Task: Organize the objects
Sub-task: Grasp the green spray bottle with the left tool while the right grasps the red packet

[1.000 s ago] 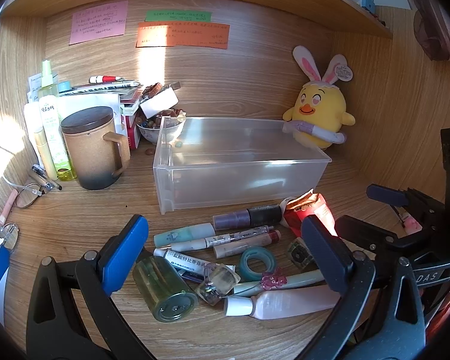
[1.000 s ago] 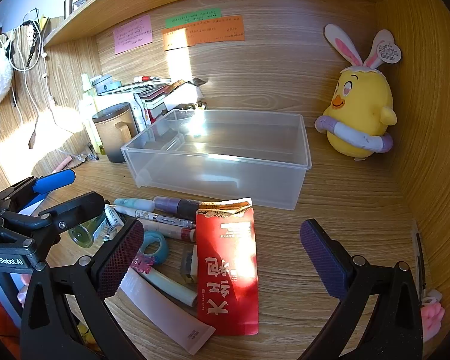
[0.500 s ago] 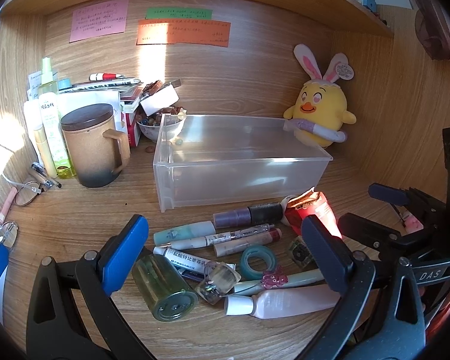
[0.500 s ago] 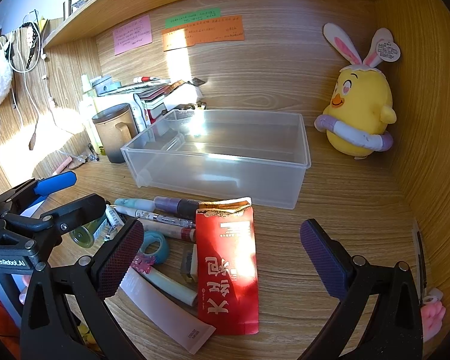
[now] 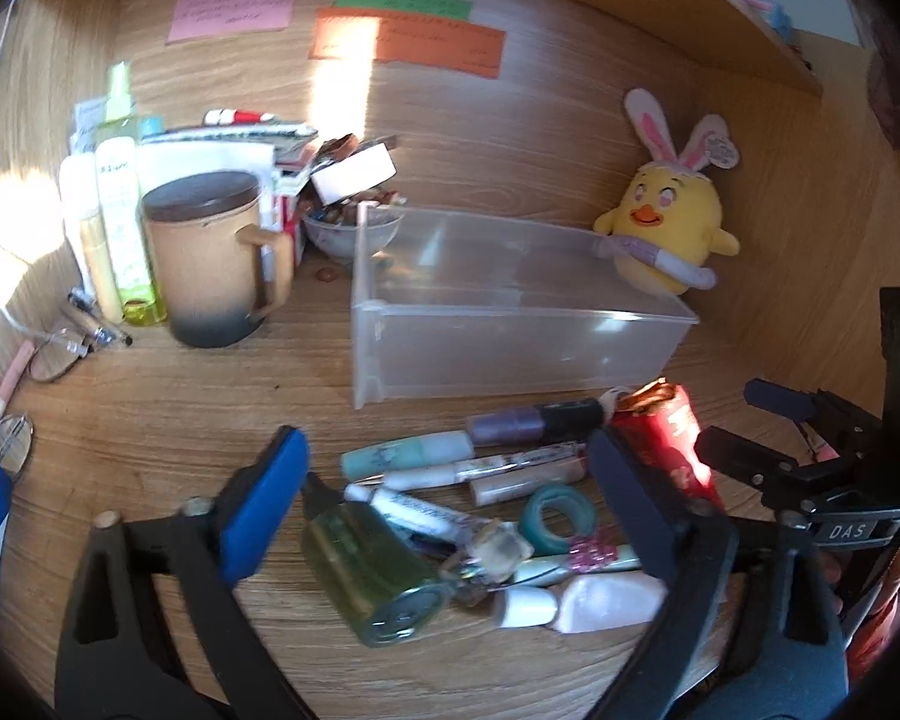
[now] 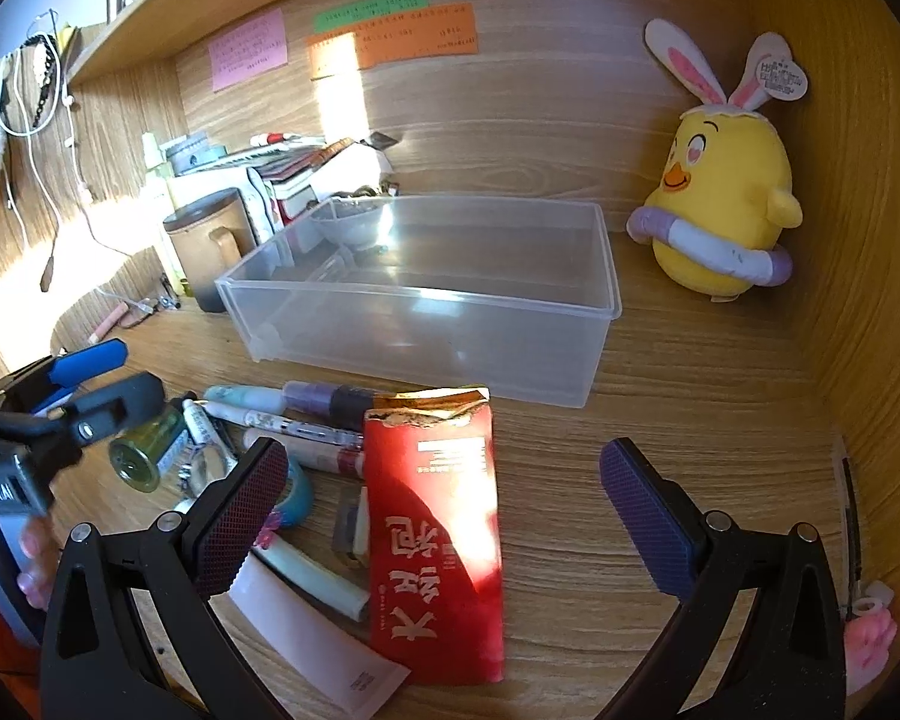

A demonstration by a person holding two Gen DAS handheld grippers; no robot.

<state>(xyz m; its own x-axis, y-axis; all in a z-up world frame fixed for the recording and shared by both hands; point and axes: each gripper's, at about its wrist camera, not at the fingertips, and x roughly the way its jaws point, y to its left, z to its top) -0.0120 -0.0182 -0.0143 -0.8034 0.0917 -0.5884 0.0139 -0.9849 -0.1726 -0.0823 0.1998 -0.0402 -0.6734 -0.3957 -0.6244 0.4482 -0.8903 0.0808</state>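
Left claw (image 5: 444, 498) closing around the green bottle (image 5: 369, 570) at lower middle of the frame, pads not touching yet. Right claw (image 6: 444, 486) open, empty. Best to squeeze the bottle's middle, then lift toward the clear box (image 5: 510, 354).

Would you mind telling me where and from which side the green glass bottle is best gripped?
Grip the green glass bottle across its round body, mid-length, coming down from above. It lies on its side, and its left flank is clear, but tubes crowd its right. The left gripper, jaws closing, already straddles it without touching.
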